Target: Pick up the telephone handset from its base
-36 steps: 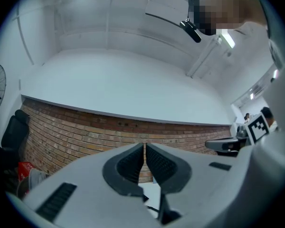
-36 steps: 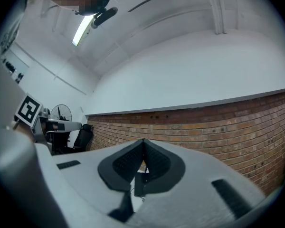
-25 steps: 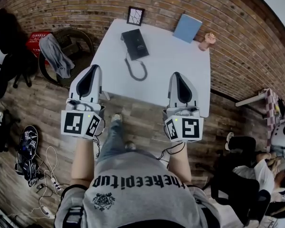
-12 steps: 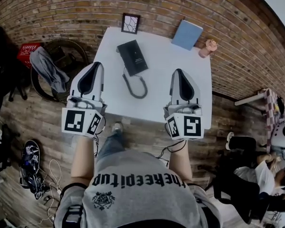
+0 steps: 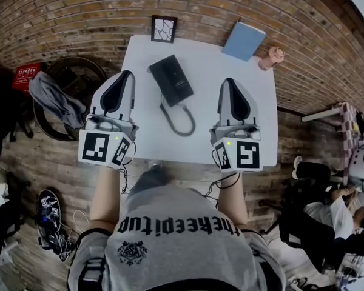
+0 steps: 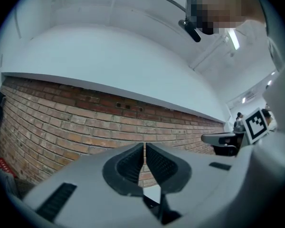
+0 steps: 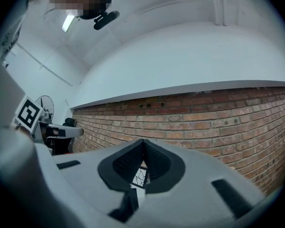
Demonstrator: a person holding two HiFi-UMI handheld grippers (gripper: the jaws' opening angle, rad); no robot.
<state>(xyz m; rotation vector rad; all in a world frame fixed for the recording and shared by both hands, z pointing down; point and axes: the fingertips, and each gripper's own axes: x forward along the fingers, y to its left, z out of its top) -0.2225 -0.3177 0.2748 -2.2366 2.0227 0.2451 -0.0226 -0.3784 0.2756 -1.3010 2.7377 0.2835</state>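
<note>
The phone (image 5: 171, 80) lies on the white counter (image 5: 215, 71), turned at a slant. Its handset (image 5: 165, 82) is down on the base, and in the head view the two make one black shape that I cannot tell apart. A coiled cord (image 5: 181, 119) runs from the phone's near end and loops toward the person.

The left gripper (image 5: 126, 75) hangs to the left of the phone, over the counter's edge, near it but not touching. In the left gripper view its jaws are clenched, the ribbed pads (image 6: 133, 163) meeting at the tips with nothing between them. They point at the brick wall (image 6: 61, 122).

The right gripper (image 5: 230, 82) hangs to the right of the phone, above bare counter and farther from it than the left one. Its jaws are clenched too, tips together and empty. Through the slit lower down between them shows the picture frame (image 7: 140, 175).

In the head view that frame (image 5: 164, 28) stands beyond the phone, at the counter's far edge by the wall. A blue book (image 5: 244, 40) lies beyond the phone and to its right, and a small pink figure (image 5: 272, 56) sits farther right still, at the counter's corner. Neither touches the phone.

Off the counter, well left of the phone, is a round chair with grey cloth (image 5: 51, 99) over it, and a red crate (image 5: 25, 77) beside that.
</note>
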